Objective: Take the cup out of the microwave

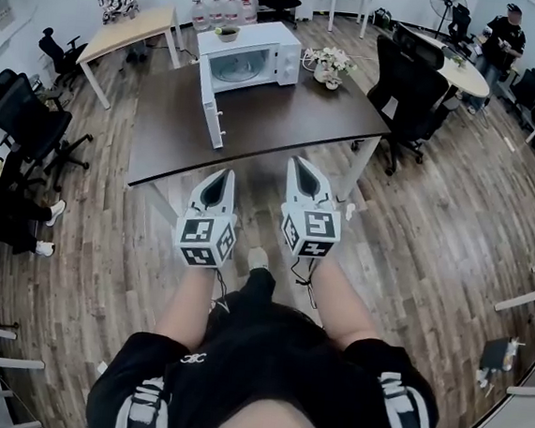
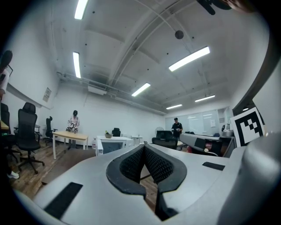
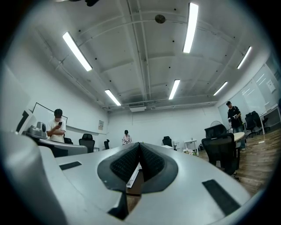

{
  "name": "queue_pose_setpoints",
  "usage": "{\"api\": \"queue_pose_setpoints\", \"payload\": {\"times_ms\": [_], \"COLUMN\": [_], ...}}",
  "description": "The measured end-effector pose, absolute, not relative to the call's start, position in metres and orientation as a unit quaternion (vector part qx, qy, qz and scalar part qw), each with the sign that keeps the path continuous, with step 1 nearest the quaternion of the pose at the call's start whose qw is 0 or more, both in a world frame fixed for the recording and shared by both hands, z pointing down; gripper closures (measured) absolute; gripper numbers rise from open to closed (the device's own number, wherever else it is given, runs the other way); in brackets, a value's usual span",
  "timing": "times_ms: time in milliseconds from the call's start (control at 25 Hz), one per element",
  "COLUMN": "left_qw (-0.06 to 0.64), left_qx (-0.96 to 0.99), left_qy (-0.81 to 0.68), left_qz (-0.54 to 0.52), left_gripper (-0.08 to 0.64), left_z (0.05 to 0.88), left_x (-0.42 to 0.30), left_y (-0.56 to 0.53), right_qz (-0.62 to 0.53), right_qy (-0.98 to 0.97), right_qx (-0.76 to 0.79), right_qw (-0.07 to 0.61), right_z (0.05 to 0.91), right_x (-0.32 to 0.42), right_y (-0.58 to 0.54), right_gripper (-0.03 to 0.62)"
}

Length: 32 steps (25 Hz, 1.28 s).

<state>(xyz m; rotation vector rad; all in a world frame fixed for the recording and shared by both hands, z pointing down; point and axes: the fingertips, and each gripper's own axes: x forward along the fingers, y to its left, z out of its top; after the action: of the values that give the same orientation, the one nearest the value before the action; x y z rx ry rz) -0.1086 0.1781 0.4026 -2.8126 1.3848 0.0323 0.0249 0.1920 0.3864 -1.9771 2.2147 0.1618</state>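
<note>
Ahead, microwave door [image 1: 212, 109] open, flowers [image 1: 331, 64] beside.

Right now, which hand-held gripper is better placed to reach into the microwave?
Probably the right hand-held gripper: the open microwave door juts out before the left hand-held gripper, leaving the right's path clear.

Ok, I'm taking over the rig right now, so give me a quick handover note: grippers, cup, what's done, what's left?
Grippers: left gripper and right gripper are both shut and empty, held short of the table.
Things: microwave at the table's far end, its door swung open. The cup can't be made out inside.
Done: door open.
Left: reach in, grip the cup, bring it out.
</note>
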Motion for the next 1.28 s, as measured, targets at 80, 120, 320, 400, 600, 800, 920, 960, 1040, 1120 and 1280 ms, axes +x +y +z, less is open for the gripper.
{"api": "queue_pose_setpoints", "payload": {"times_ms": [80,120,320,400,600,800,920,960,1040,1120,1280], "left_qw": [0.004,0.004,0.000,0.001,0.004,0.012,0.010,0.009,0.005,0.003,-0.002], "left_qx": [-0.898,-0.898,-0.898,-0.897,-0.894,-0.894,-0.894,-0.894,-0.893,-0.893,-0.888], "left_qy": [0.440,0.440,0.440,0.441,0.447,0.448,0.448,0.449,0.449,0.451,0.460], "left_qz": [0.011,0.012,0.016,0.014,0.011,0.008,0.009,0.008,0.006,0.004,-0.006], "left_gripper": [0.557,0.557,0.557,0.557,0.557,0.557,0.557,0.557,0.557,0.557,0.557], "left_z": [0.406,0.407,0.402,0.398,0.387,0.373,0.366,0.365,0.365,0.364,0.372], "left_x": [-0.100,-0.095,-0.075,-0.067,-0.057,-0.047,-0.044,-0.043,-0.041,-0.039,-0.035], "left_y": [0.153,0.139,0.053,0.013,-0.090,-0.181,-0.230,-0.244,-0.266,-0.283,-0.311], "right_qz": [0.056,0.056,0.055,0.056,0.055,0.053,0.049,0.046,0.042,0.039,0.035], "right_qy": [0.742,0.741,0.741,0.743,0.749,0.757,0.761,0.763,0.766,0.770,0.779], "right_qx": [-0.663,-0.665,-0.665,-0.662,-0.656,-0.647,-0.642,-0.641,-0.637,-0.633,-0.622], "right_qw": [0.080,0.079,0.075,0.075,0.078,0.077,0.077,0.076,0.072,0.069,0.063], "right_z": [0.390,0.391,0.388,0.383,0.371,0.363,0.361,0.361,0.364,0.365,0.371], "right_x": [0.033,0.037,0.057,0.063,0.073,0.076,0.076,0.075,0.074,0.073,0.074], "right_y": [0.167,0.153,0.067,0.029,-0.077,-0.174,-0.225,-0.240,-0.263,-0.282,-0.313], "right_gripper": [0.592,0.592,0.592,0.592,0.592,0.592,0.592,0.592,0.592,0.592,0.592]}}
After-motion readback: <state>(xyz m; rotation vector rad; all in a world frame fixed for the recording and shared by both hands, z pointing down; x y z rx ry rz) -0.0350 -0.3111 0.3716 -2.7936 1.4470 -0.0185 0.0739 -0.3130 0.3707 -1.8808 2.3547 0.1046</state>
